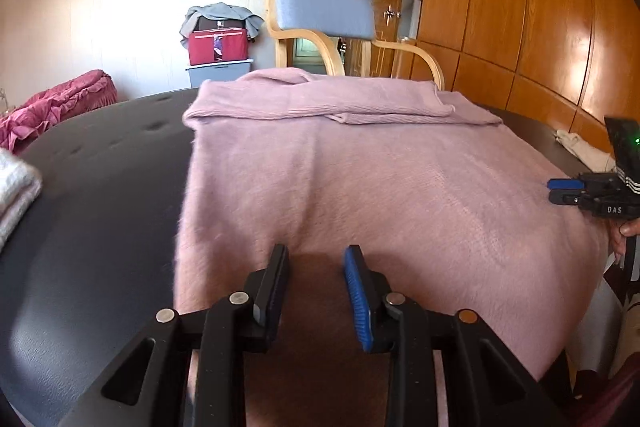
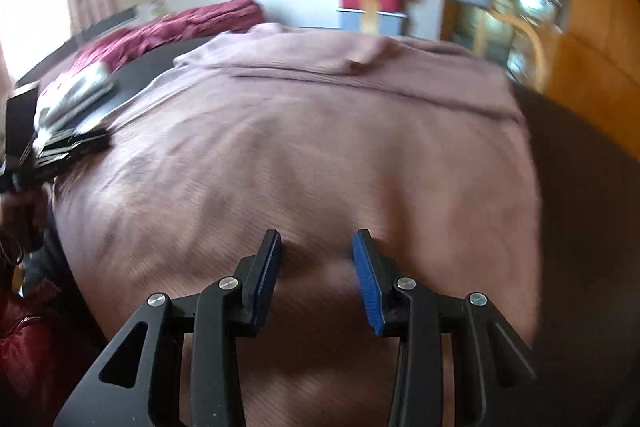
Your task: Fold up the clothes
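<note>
A pink knitted sweater [image 1: 360,179] lies spread flat on the dark table [image 1: 100,207], its sleeves folded across the far end [image 1: 380,107]. My left gripper [image 1: 316,251] hovers over the sweater's near edge, jaws apart, with only cloth lying beneath them. In the right wrist view the same sweater [image 2: 320,147] fills the middle, blurred. My right gripper [image 2: 317,235] stands over its near edge with jaws apart and nothing pinched. Each gripper also shows in the other's view: the right gripper [image 1: 560,189] at the sweater's right side, the left gripper [image 2: 72,147] at its left.
Folded white cloth [image 1: 16,183] lies at the table's left edge and a cream cloth [image 1: 580,143] at the right. Beyond the table stand a blue-backed wooden chair [image 1: 324,11], a red box [image 1: 218,47] and a wooden wardrobe [image 1: 520,7]. Maroon bedding [image 1: 52,107] lies far left.
</note>
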`<state>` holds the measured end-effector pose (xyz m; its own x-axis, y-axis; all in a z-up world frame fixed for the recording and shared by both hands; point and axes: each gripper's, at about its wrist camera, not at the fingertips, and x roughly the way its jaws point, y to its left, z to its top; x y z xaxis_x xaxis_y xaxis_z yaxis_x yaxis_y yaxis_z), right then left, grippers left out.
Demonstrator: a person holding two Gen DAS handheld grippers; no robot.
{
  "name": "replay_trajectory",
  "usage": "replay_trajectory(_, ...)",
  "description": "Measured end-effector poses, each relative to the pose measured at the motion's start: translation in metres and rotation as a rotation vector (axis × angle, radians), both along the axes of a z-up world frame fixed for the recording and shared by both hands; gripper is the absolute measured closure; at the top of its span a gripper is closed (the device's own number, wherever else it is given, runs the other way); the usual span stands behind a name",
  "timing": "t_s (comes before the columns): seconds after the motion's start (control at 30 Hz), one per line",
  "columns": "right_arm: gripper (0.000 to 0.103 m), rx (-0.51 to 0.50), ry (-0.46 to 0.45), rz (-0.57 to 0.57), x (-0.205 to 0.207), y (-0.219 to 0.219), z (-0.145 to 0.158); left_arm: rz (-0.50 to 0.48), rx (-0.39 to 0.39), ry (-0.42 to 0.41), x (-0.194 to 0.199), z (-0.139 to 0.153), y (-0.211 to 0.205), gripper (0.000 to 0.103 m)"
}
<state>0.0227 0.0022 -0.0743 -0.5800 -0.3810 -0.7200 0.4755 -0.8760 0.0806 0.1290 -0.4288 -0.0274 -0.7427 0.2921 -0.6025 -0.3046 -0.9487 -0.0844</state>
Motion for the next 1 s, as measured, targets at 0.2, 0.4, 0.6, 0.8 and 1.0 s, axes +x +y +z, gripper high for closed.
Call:
replay_trajectory(0.2, 0.056, -0.016, 0.023, -0.057, 0.012, 0.015, 0.004, 0.054, 0.011, 0.01, 0.014, 0.012, -0.025, 0.073)
replay_trajectory(0.4, 0.058, -0.127, 0.1, 0.135, 0.032, -0.028, 0.03, -0.053, 0.007, 0.055, 0.03, 0.017, 0.0, 0.073)
replay_trajectory(0.6, 0.067, 0.045, 0.124, 0.233, 0.04, -0.075, 0.013, -0.028, -0.082, 0.041, 0.027, 0.0, 0.015, 0.072)
replay_trajectory(0.8, 0.066, 0.063, 0.13, 0.209, 0.051, -0.044, -0.003, -0.02, -0.059, 0.044, 0.031, -0.004, -0.002, 0.072)
replay_trajectory(1.0, 0.063, -0.006, 0.089, 0.164, 0.052, -0.018, 0.003, -0.007, -0.007, 0.033, 0.04, 0.0, -0.016, 0.072)
